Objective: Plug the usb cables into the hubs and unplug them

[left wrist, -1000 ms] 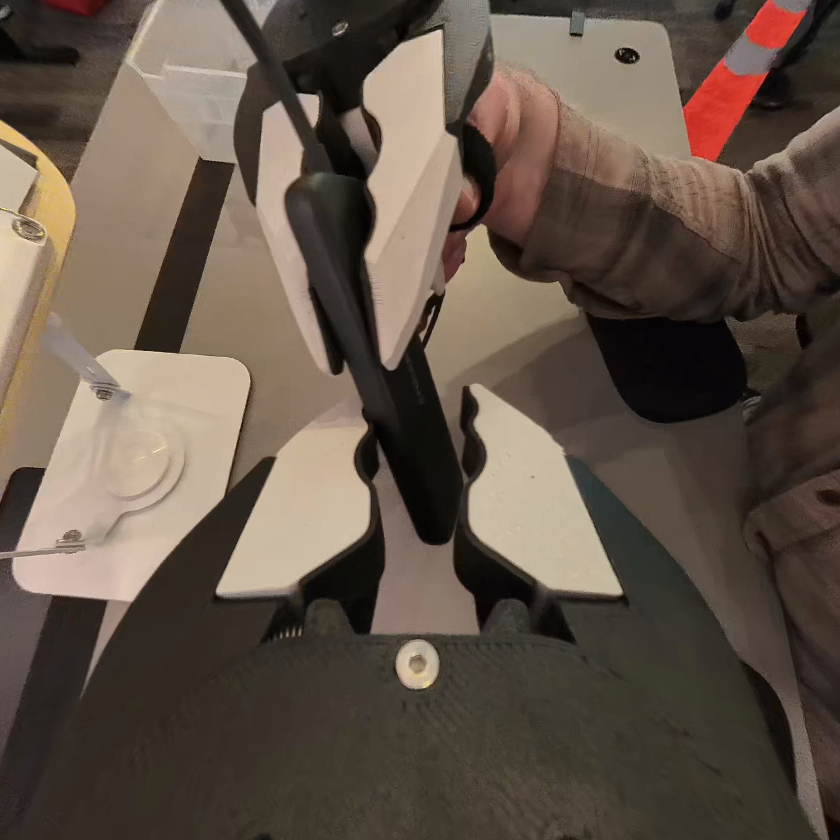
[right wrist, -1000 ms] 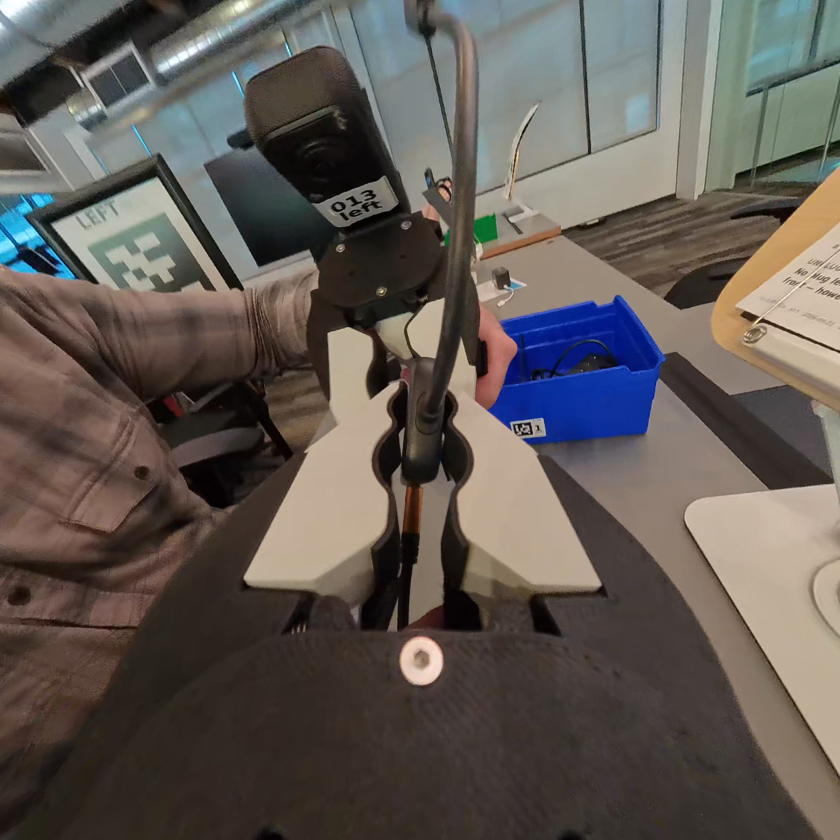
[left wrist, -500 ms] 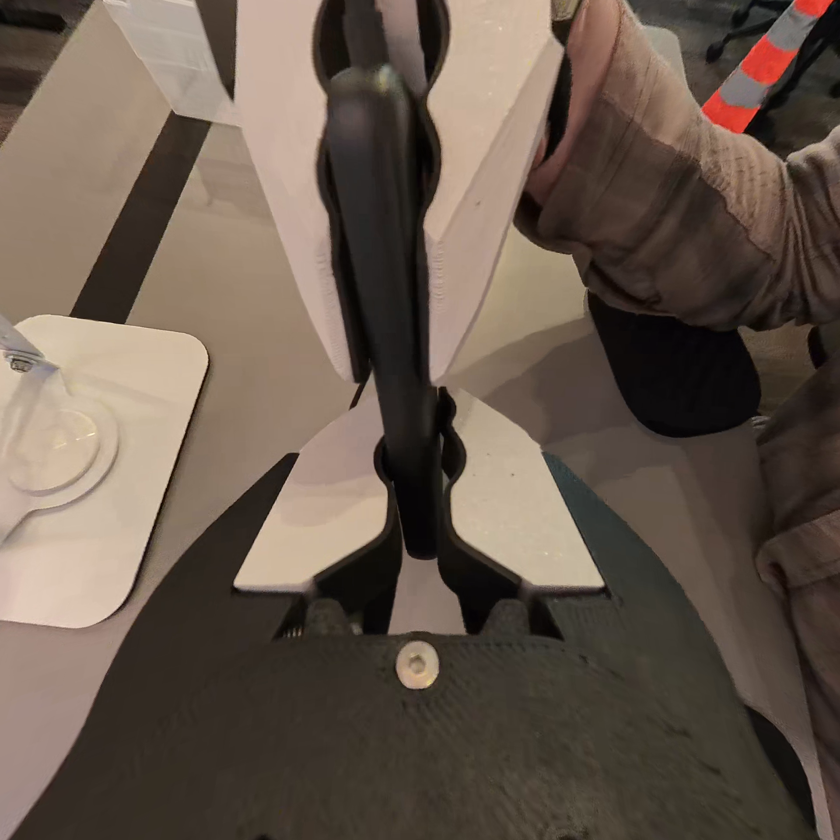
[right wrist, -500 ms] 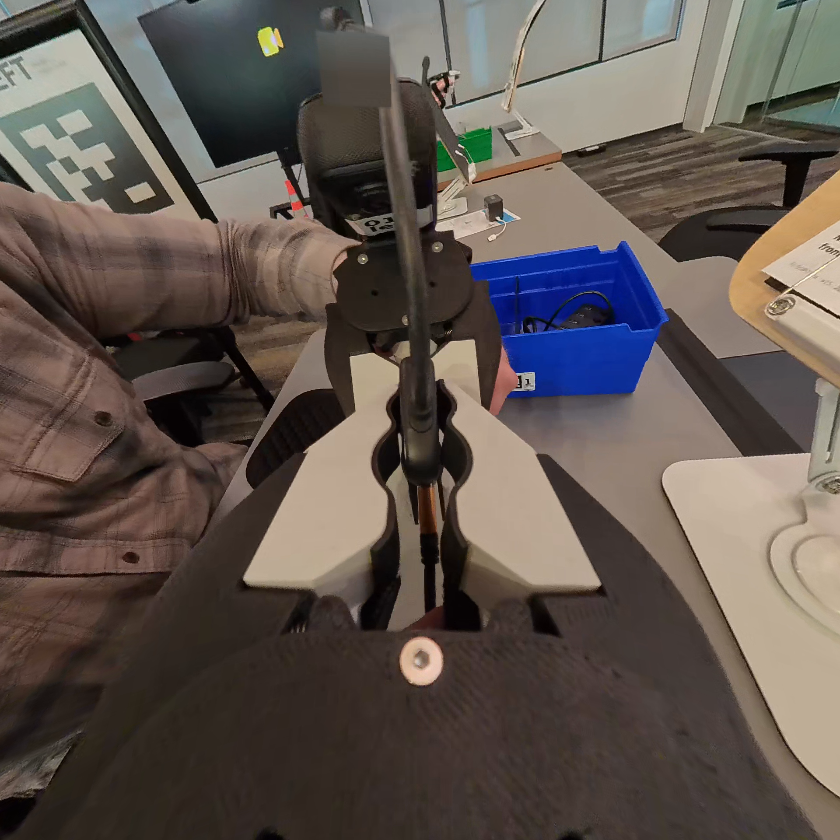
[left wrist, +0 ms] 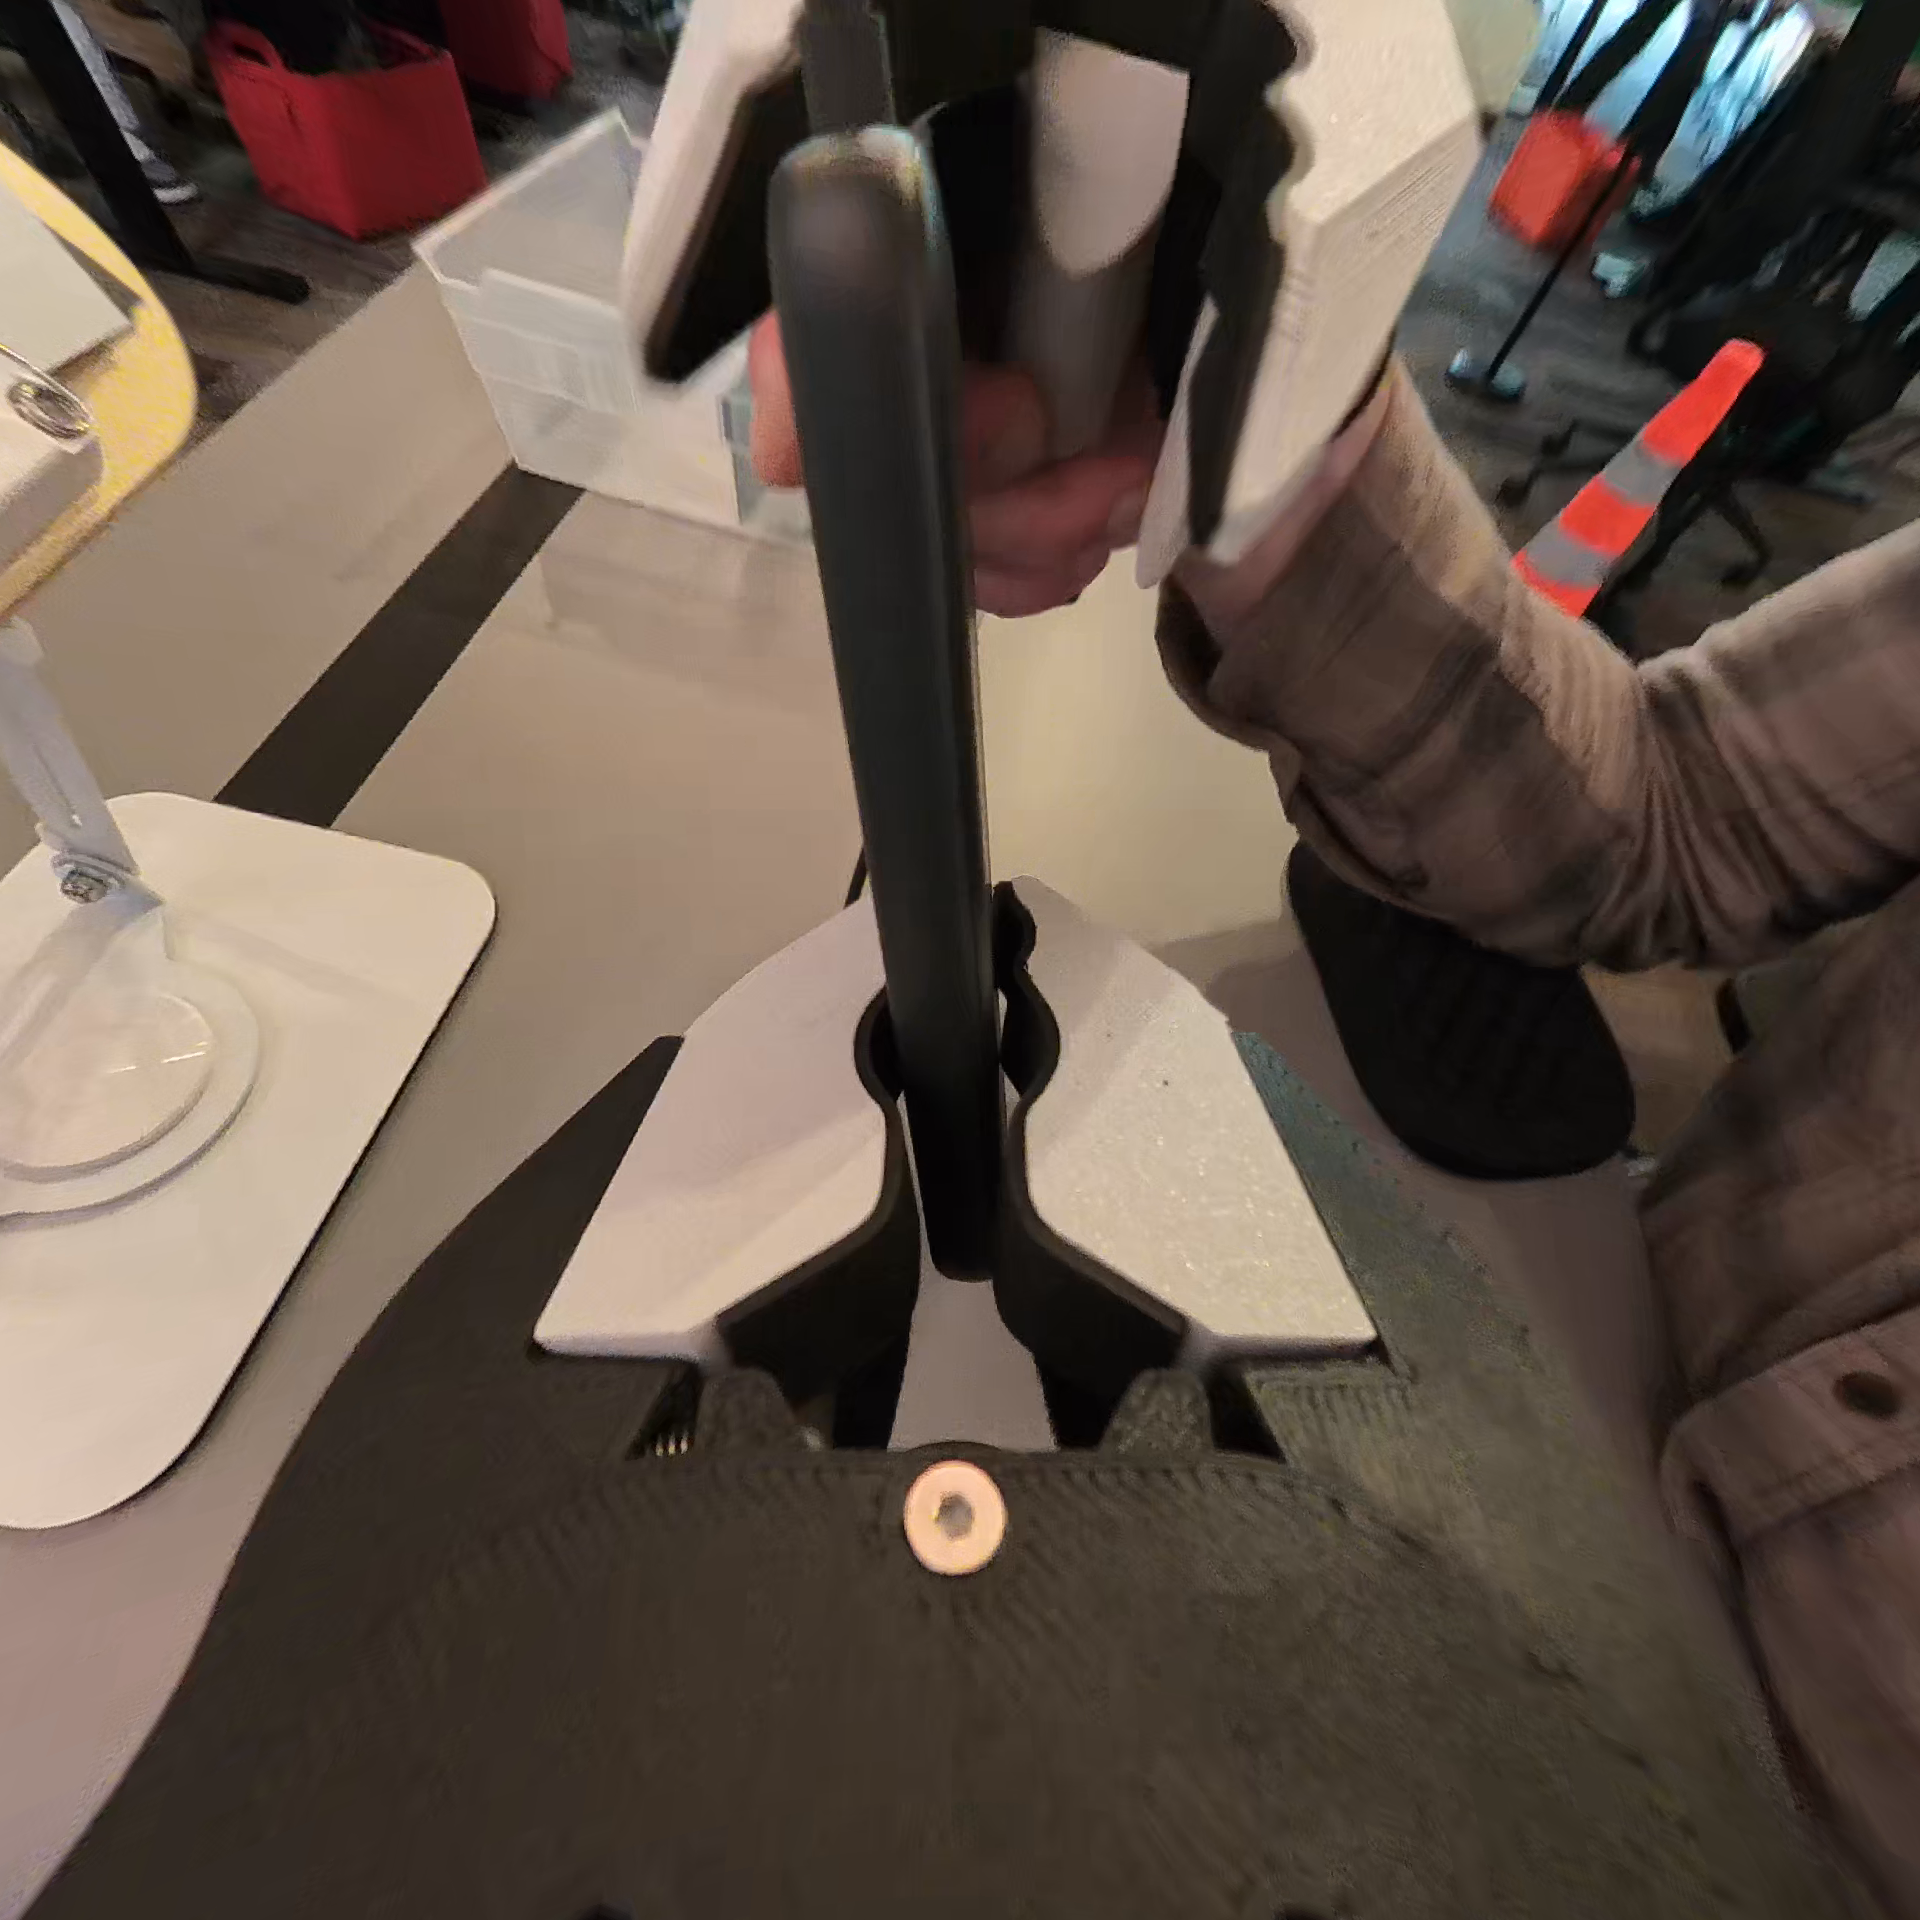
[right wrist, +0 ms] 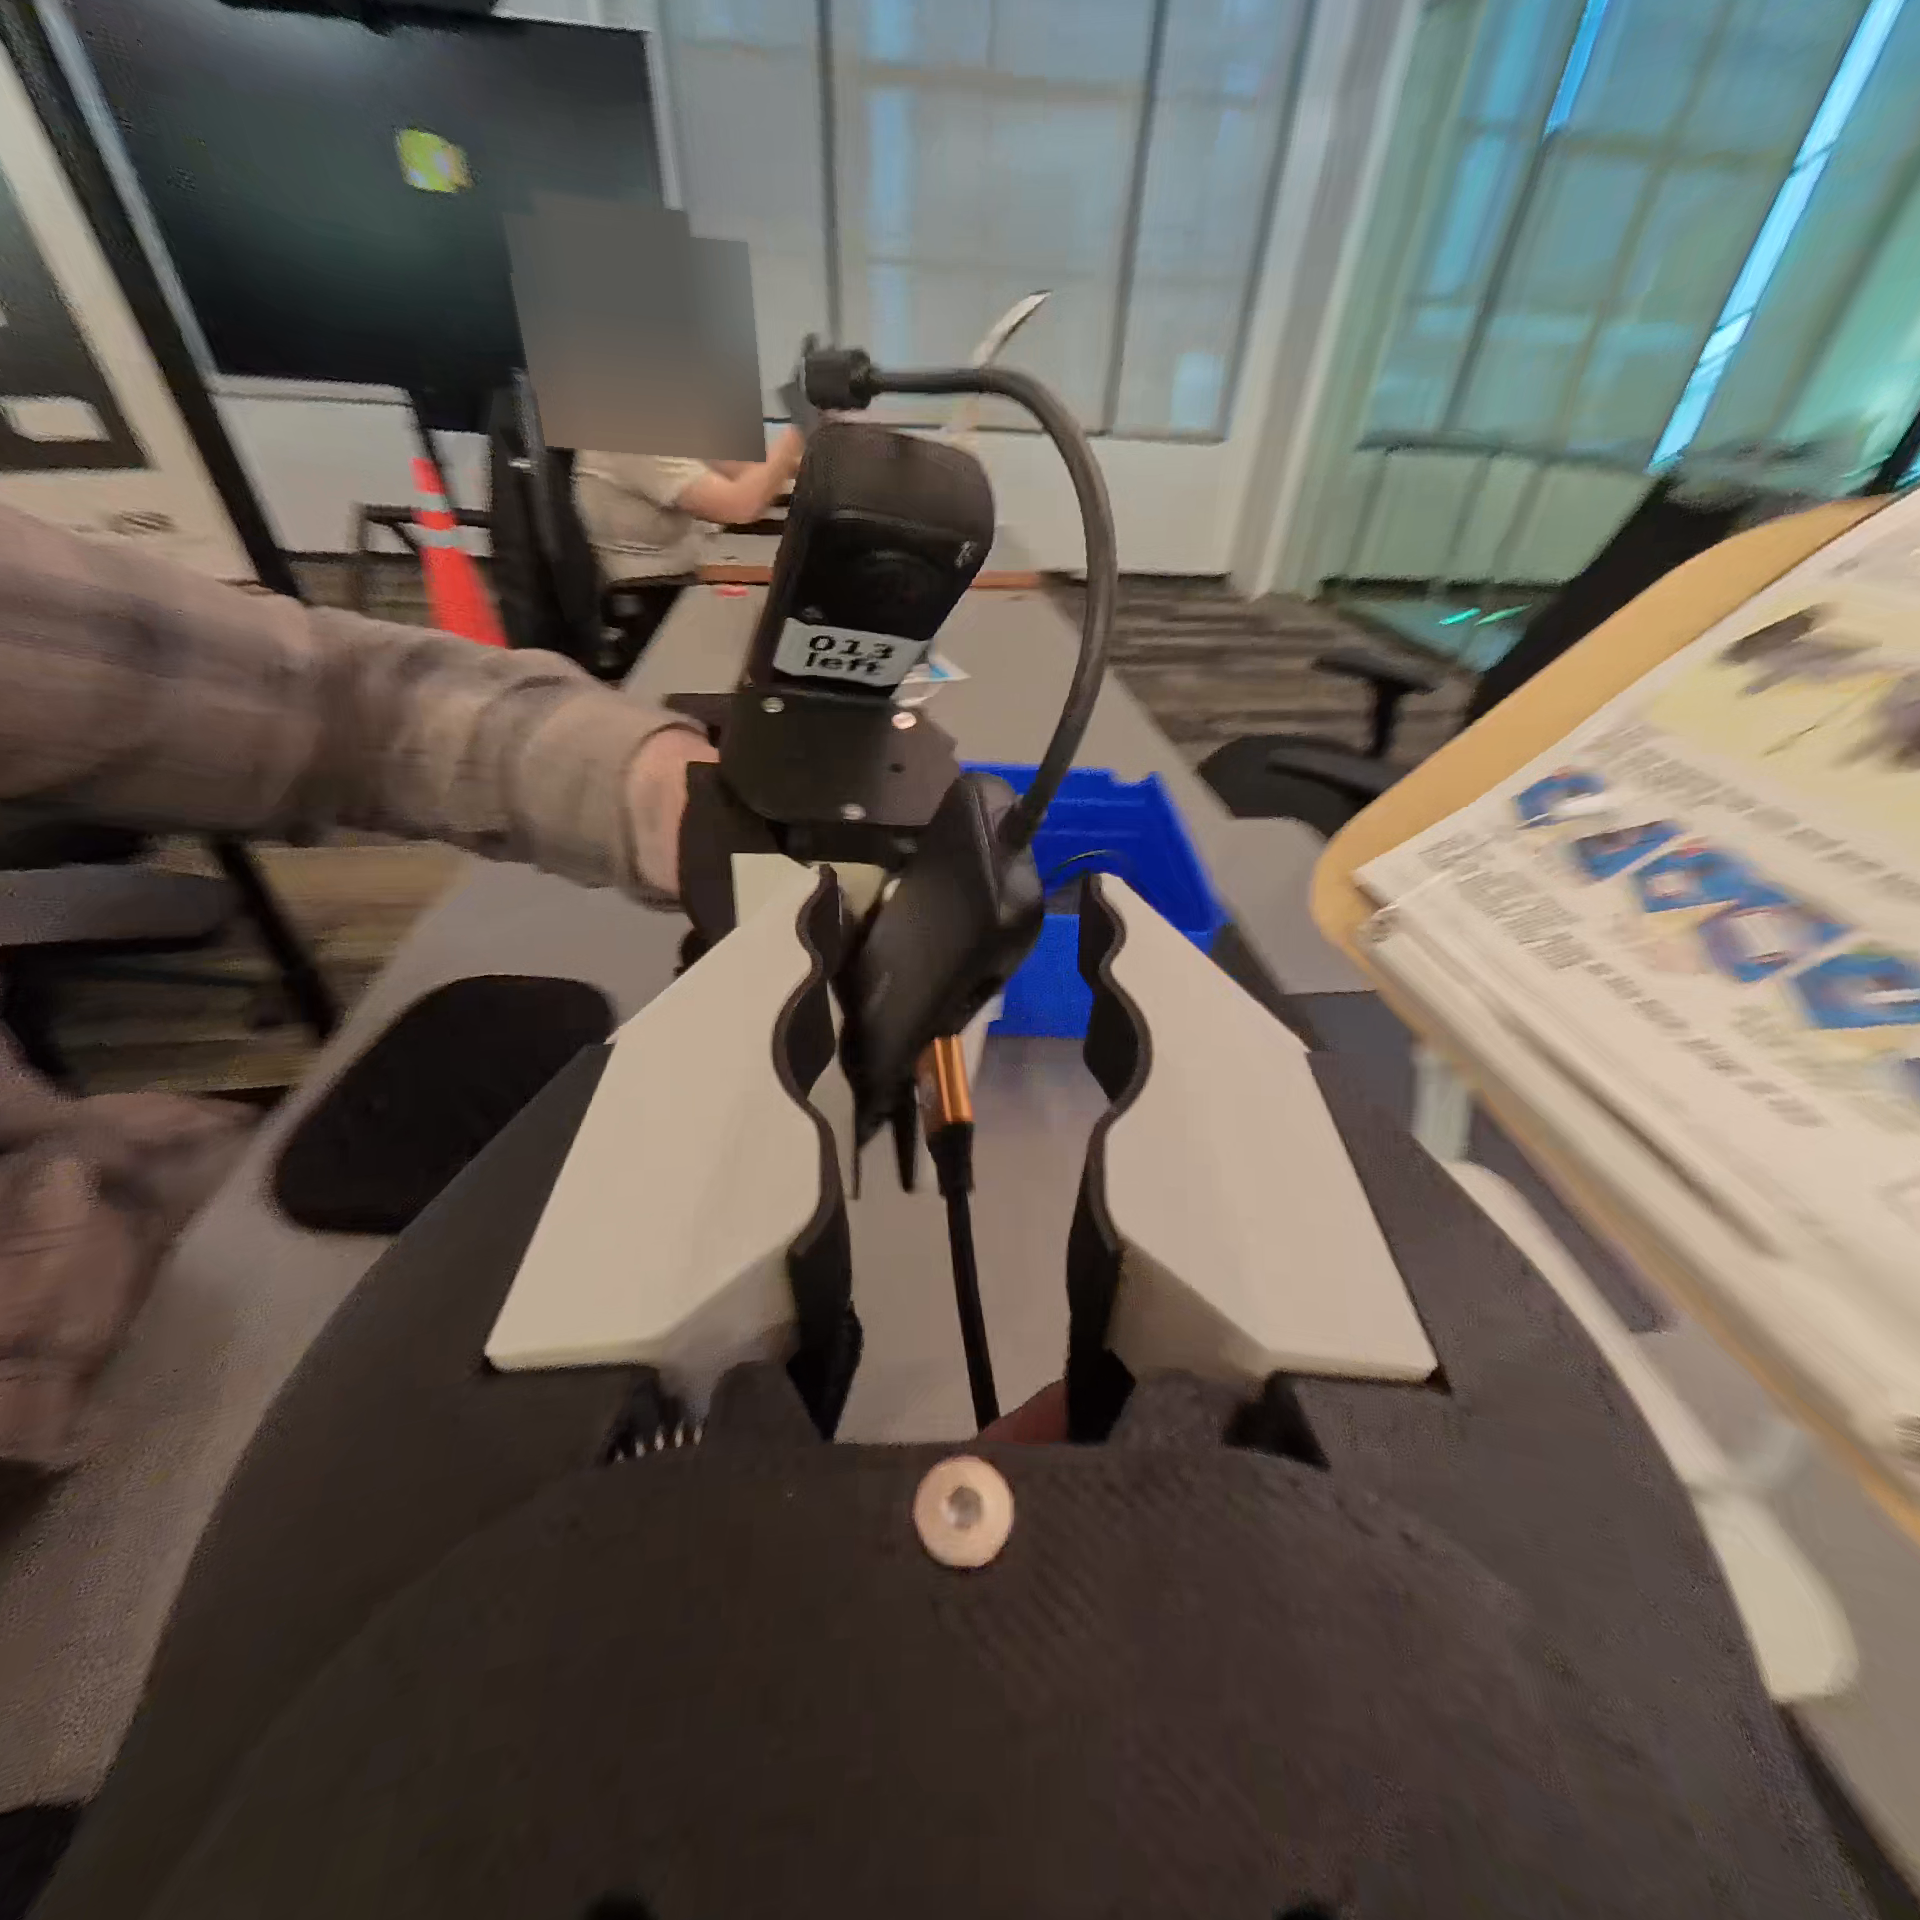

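My left gripper [left wrist: 945, 914] is shut on the lower end of a black USB hub [left wrist: 894, 623], which stands upright above the grey table [left wrist: 623, 779]. My right gripper [right wrist: 951, 894] is open; its fingers [right wrist: 675, 1122] stand on either side of the hub [right wrist: 935, 935] without gripping it. It also shows in the left wrist view [left wrist: 1039, 208], open above the hub's top. An orange USB plug [right wrist: 948, 1081] sits in the hub, its black cable [right wrist: 971, 1299] hanging down between my right fingers. The hub's own cable [right wrist: 1086, 623] arcs upward.
A blue bin [right wrist: 1112, 831] stands behind the hub. A white stand base [left wrist: 260, 1091] lies at left, a white box [left wrist: 551, 343] farther back. A clipboard with papers [right wrist: 1662, 987] is at right. A person's sleeve [left wrist: 1507, 727] and a black chair armrest [left wrist: 1455, 1039] are near. My hands' fingertips stand some 9 cm from each other.
My right gripper has opened and let go of the hub's upper end. The left gripper has closed fully on the hub and keeps holding it. Both views have tilted.
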Available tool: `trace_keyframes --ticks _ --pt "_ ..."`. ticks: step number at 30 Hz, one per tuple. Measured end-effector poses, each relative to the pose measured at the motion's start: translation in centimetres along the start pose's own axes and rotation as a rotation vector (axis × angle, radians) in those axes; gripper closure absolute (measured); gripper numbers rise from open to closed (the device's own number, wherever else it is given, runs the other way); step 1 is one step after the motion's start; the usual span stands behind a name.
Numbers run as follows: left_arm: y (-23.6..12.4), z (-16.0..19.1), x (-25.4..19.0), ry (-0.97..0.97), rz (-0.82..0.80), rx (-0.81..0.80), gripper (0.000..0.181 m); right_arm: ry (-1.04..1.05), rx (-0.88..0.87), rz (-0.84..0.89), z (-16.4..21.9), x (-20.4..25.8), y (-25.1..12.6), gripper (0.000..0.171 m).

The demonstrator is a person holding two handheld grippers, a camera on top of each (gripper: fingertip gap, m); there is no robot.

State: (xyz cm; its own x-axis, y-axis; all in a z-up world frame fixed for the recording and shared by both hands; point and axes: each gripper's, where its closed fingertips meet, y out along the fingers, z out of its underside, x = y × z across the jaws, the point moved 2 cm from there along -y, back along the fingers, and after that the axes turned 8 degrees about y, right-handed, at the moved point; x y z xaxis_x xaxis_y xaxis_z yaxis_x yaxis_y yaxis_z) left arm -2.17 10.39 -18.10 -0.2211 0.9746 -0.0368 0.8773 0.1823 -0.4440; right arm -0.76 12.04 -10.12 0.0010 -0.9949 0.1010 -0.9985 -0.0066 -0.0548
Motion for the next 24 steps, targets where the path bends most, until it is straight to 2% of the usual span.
trace_keyframes --ticks 7,14,20,24 --pt "-1.2 -4.5 1.2 -0.110 -0.010 -0.248 0.169 -0.317 -0.126 0.210 -4.0 0.7 -3.7 0.141" --pt "-0.3 -8.3 2.3 -0.222 0.010 -0.451 0.169 -0.487 -0.086 0.344 -4.3 0.3 -5.6 0.144" --pt "-0.5 -8.6 2.7 -0.276 0.046 -0.608 0.169 -0.537 -0.056 0.383 -3.7 -0.4 -5.8 0.143" --pt "-0.1 -7.5 2.8 -0.303 0.063 -0.620 0.169 -0.556 -0.043 0.382 -3.4 -0.4 -5.4 0.143"
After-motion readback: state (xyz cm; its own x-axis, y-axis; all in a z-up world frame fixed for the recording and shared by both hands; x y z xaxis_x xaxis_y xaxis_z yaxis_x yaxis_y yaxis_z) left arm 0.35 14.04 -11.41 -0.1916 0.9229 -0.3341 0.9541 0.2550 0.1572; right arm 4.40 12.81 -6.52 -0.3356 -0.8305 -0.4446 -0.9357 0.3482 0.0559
